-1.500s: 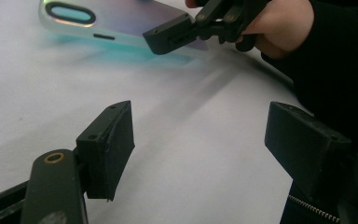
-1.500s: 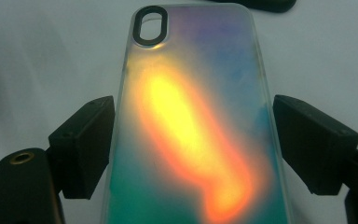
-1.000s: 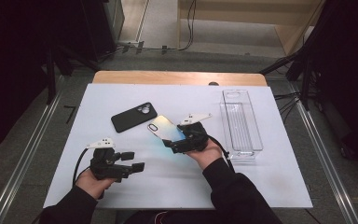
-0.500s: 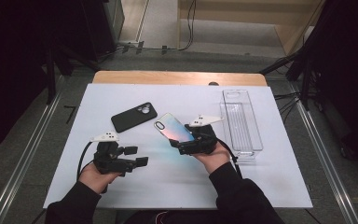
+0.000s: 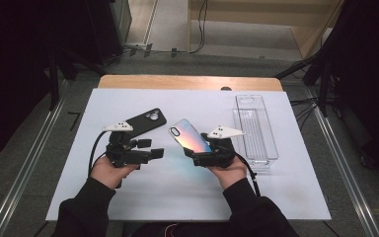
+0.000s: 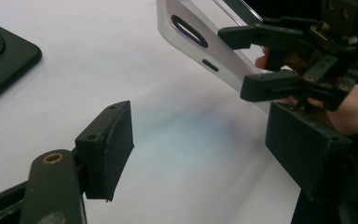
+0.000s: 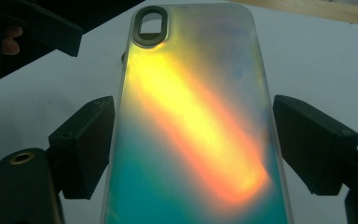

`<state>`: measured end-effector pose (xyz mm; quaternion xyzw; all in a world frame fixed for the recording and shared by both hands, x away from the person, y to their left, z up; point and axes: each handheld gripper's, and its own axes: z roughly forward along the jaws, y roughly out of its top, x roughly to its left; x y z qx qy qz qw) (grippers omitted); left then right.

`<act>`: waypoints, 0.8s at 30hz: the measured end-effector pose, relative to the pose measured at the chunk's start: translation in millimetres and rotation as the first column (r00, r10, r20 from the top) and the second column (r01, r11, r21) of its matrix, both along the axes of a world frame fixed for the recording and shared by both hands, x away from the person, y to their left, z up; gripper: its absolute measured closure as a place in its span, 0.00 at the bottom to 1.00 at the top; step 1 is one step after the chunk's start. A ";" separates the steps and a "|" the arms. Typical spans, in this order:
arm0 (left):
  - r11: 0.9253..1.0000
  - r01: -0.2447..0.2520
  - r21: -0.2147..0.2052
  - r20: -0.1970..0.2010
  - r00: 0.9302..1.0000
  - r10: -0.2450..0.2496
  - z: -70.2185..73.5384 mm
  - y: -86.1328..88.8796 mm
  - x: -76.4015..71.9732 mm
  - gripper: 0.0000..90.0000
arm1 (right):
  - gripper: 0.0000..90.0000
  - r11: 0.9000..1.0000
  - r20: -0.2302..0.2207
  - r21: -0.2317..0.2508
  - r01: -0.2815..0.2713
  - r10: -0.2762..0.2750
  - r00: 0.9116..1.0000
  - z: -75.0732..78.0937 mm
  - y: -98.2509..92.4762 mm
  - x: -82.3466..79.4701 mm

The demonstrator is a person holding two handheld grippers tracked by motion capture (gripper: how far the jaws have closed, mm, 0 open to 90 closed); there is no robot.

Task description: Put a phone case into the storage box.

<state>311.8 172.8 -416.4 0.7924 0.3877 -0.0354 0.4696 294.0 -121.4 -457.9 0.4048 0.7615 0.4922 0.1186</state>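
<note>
Item: we logged the iridescent phone case (image 5: 189,138) clamped between the right gripper (image 5: 201,157) jaws; left gripper (image 5: 154,153) gaped empty nearby.

A black case (image 5: 146,120) lay flat on the white sheet (image 5: 143,197), camera cutout (image 5: 152,115) towards the far edge. A clear tray (image 5: 255,129) stood lengthwise near the sheet's right side, well apart from the black case. The sheet covered most of the bench (image 5: 187,82), whose wooden strip showed along the far edge. Cables (image 5: 197,29) trailed over the floor (image 5: 29,148) beyond.
</note>
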 end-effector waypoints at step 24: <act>0.996 -0.090 -0.011 -0.044 0.995 0.089 8.3 -31.8 32.8 0.27 | 0.17 0.980 -0.022 0.108 0.168 -0.167 0.986 -5.8 12.2 -9.0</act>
